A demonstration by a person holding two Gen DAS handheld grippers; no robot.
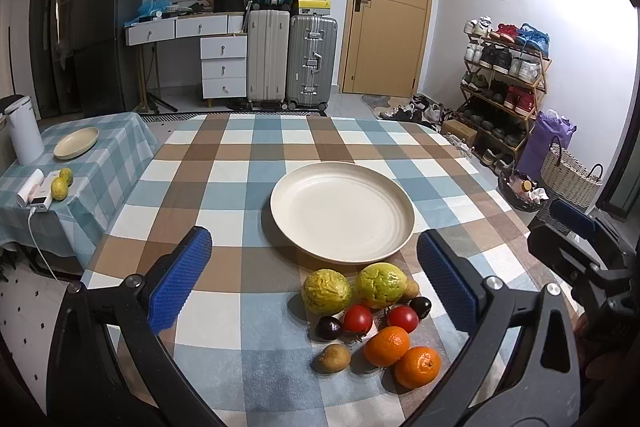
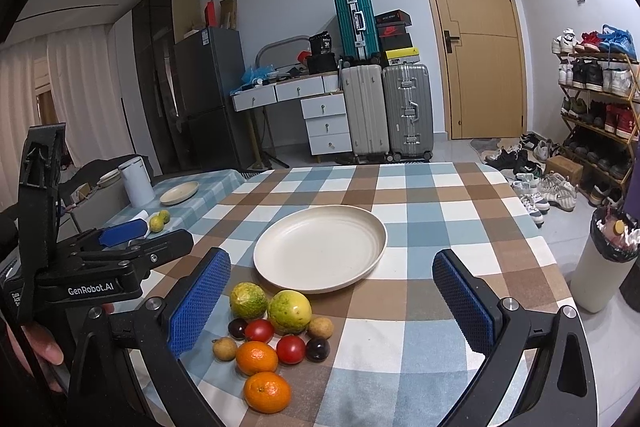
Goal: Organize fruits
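Your left gripper (image 1: 316, 281) hovers above the near edge of the checked tablecloth (image 1: 248, 147), its blue-padded jaws spread wide and gripping nothing. Your right gripper (image 2: 332, 301) hangs likewise, jaws wide and empty. The fruit lies in a tight cluster on the cloth, just near of the cream plate (image 1: 342, 213), which holds nothing. In the cluster: two yellow-green fruits (image 1: 326, 291) nearest the plate, two red tomatoes (image 1: 358, 319) and two dark plums (image 1: 329, 327) behind them, two oranges (image 1: 387, 345) nearest you, and small brown fruits (image 1: 332, 357) at the edges. On the side table (image 1: 100, 155), far left, stand a smaller plate (image 1: 76, 143) and two more green fruits (image 1: 59, 188).
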